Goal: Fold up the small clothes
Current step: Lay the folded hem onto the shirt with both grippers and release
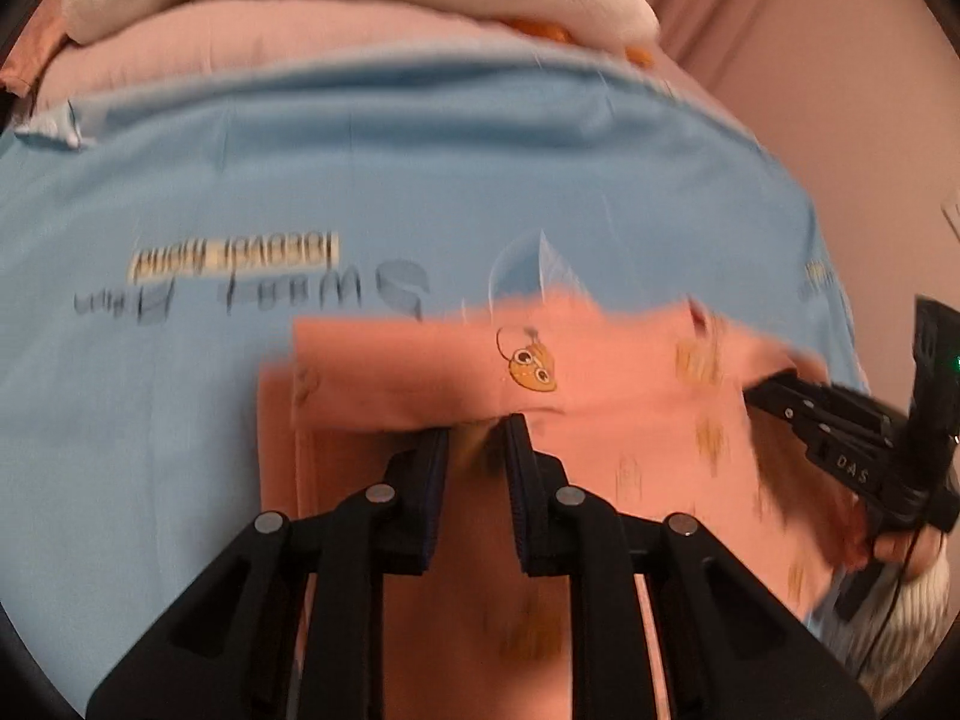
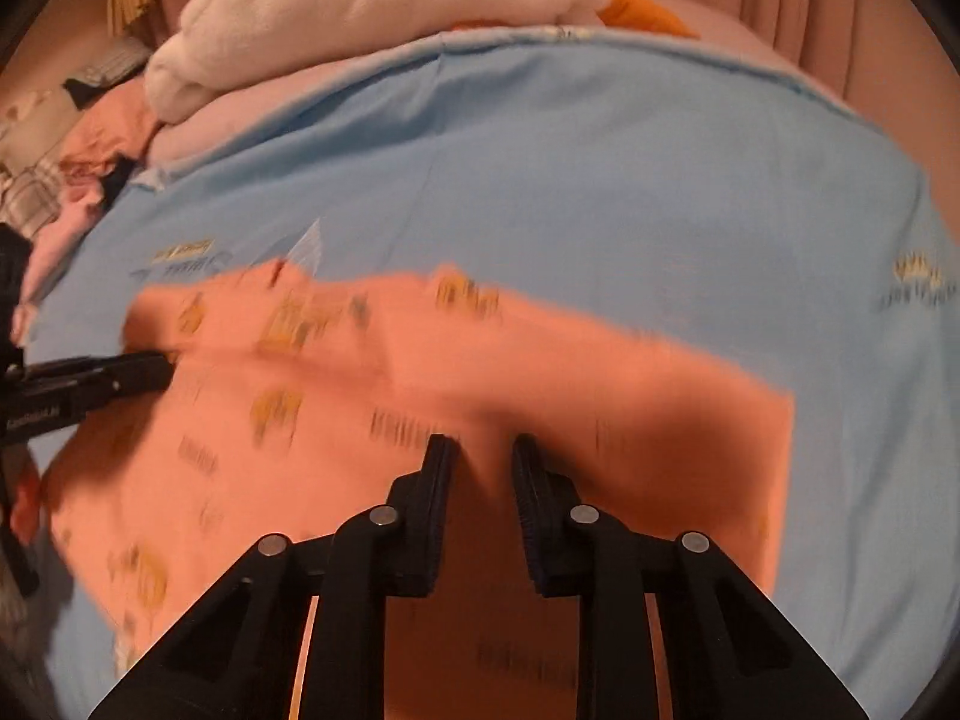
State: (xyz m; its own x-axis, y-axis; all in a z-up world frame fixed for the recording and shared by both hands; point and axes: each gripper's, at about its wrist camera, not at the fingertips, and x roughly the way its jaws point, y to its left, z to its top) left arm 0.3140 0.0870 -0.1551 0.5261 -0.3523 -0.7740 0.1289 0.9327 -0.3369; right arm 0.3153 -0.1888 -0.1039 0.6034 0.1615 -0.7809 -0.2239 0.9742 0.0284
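A small salmon-pink garment [image 1: 576, 372] with little yellow cartoon prints lies on a light blue sheet [image 1: 360, 180]. Its near edge is lifted and doubled over the rest. My left gripper [image 1: 477, 429] is shut on that lifted edge at the left part. My right gripper [image 2: 485, 447] is shut on the same garment [image 2: 420, 360] further right. Each gripper shows in the other's view, the right one [image 1: 759, 387] at the garment's right side, the left one [image 2: 165, 363] at its left side. Both views are blurred by motion.
The blue sheet [image 2: 600, 180] has printed text and small motifs. A white plush blanket [image 2: 372, 6] and pink bedding [image 1: 270, 42] are piled at the far edge. Several crumpled clothes [image 2: 72, 138] lie at the far left. A pink curtain [image 2: 810, 12] hangs behind.
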